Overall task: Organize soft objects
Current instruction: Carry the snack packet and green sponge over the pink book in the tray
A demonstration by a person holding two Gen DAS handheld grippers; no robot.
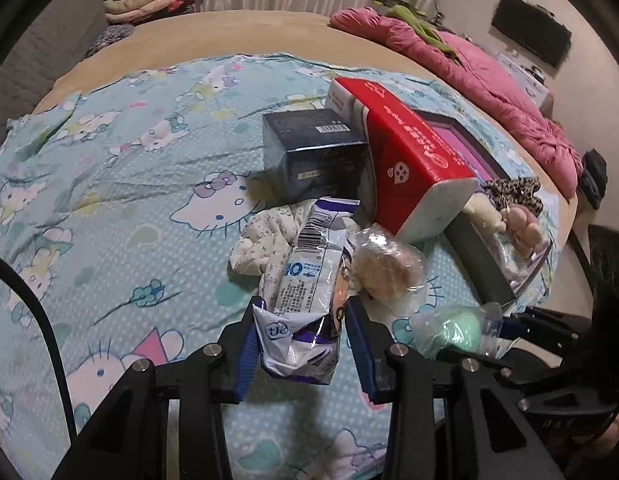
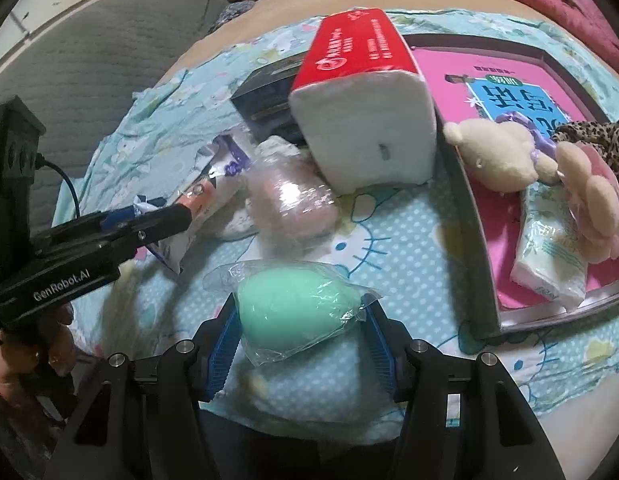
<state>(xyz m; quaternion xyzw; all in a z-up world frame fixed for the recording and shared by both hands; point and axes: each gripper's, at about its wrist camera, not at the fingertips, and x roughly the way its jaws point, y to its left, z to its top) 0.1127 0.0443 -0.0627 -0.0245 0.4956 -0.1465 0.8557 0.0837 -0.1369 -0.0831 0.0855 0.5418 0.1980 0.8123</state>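
**Tissue packet and green sponge each caught between a claw's pads**

Left gripper [image 1: 301,344] is clamped on a crinkled white-and-purple tissue packet [image 1: 309,280]. The packet's lower end sits between the two blue pads, pinched and creased there, while the rest of it sticks forward past the fingertips, barcode side up. Its far end reaches over a white star-print cloth [image 1: 261,244] bunched on the light blue cartoon-cat bedsheet [image 1: 121,184].

Right gripper [image 2: 301,328] is closed around a mint-green egg-shaped sponge [image 2: 293,304] sealed in a clear plastic bag. The sponge fills the gap between the blue ribbed pads, with its rounded end pointing away from the camera and loose bag film spreading out past both fingertips.

From the right wrist view, the left gripper comes in from the left edge with the packet in its tip. Between the two grippers, further out, lies a pinkish puff wrapped in clear film [image 2: 293,204], resting on the sheet just in front of a red-and-white pack of tissues [image 2: 365,120]. That pack leans against a dark box [image 1: 317,156].

To the right is a shallow grey box with a pink lining [image 2: 481,216]. Inside it lie a cream plush bear [image 2: 497,156], a pink plush flower [image 2: 593,204], a small white tissue packet [image 2: 549,256] and some leopard-print fabric [image 2: 601,136].
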